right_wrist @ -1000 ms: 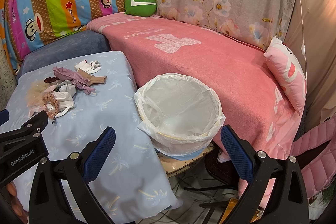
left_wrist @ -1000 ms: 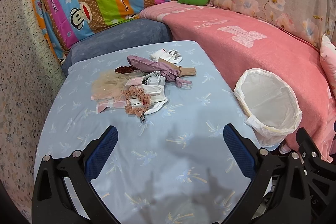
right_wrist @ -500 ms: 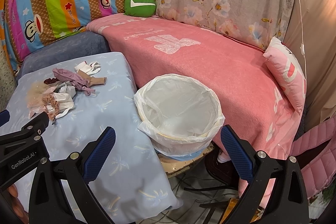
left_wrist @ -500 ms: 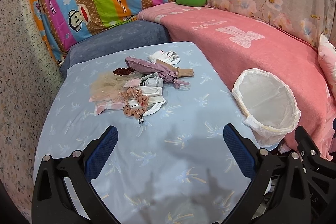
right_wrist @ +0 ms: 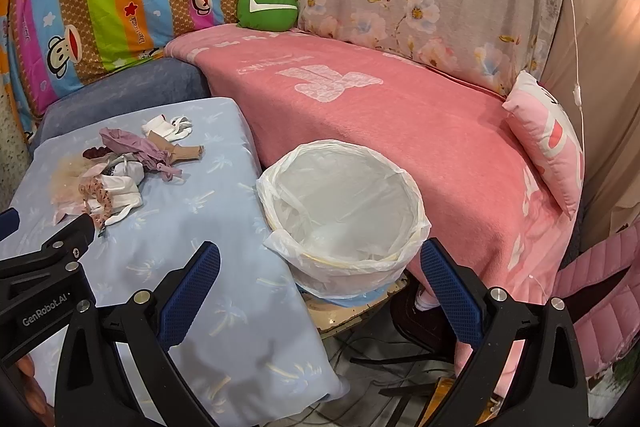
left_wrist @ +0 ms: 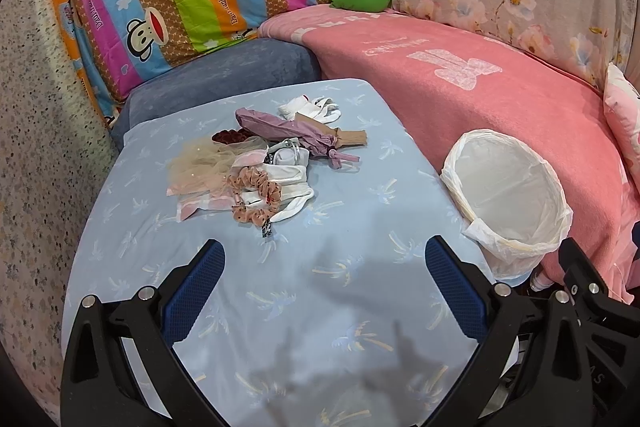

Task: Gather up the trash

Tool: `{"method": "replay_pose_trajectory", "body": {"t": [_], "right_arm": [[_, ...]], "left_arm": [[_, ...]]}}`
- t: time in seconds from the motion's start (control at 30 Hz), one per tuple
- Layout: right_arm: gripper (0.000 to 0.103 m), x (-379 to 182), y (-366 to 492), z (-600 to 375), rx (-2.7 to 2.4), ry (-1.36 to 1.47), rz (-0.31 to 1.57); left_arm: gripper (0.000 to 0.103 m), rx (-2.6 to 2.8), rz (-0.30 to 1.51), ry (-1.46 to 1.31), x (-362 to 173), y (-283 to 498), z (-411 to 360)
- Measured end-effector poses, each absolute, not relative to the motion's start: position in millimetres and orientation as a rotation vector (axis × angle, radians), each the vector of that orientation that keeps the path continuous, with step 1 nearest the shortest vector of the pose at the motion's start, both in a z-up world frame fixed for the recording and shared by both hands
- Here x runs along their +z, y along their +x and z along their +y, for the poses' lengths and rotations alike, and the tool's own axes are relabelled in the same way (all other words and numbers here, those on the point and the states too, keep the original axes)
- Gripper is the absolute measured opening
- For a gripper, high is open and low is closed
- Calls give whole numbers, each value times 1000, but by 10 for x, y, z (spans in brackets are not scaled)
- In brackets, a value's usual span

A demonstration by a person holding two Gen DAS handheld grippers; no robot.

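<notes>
here the left gripper (left_wrist: 322, 291) hung with its jaws spread wide and nothing between them, above the near part of the blue table cover (left_wrist: 352, 307). the right gripper (right_wrist: 320, 287) was just as wide and empty, over the table edge beside the bin (right_wrist: 344, 223). the bin, lined with a white bag, stood at the table's right edge against the pink blanket (right_wrist: 400, 115). the pile of scraps (left_wrist: 260, 167), cloth bits and a pink scrunchie, lay toward the far side of the table, well apart from both grippers.
</notes>
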State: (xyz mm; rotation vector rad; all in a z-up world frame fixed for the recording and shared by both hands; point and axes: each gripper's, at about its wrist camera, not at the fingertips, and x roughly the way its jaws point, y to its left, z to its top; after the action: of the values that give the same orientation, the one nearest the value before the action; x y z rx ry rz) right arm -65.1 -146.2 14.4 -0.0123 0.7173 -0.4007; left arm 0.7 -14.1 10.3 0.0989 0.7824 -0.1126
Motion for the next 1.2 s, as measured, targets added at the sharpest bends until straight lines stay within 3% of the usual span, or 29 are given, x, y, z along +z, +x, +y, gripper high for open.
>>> {"method": "replay_pose_trajectory", "body": {"t": [0.67,1.2], "right_arm": [[97,38,-426,-1294,-388,-27,722],[97,-94,114,-949,-321,-23,715]], "left_arm": [[96,-129,795,70,-26,189,82],[96,-77,804,-2,-267,722,816]]}}
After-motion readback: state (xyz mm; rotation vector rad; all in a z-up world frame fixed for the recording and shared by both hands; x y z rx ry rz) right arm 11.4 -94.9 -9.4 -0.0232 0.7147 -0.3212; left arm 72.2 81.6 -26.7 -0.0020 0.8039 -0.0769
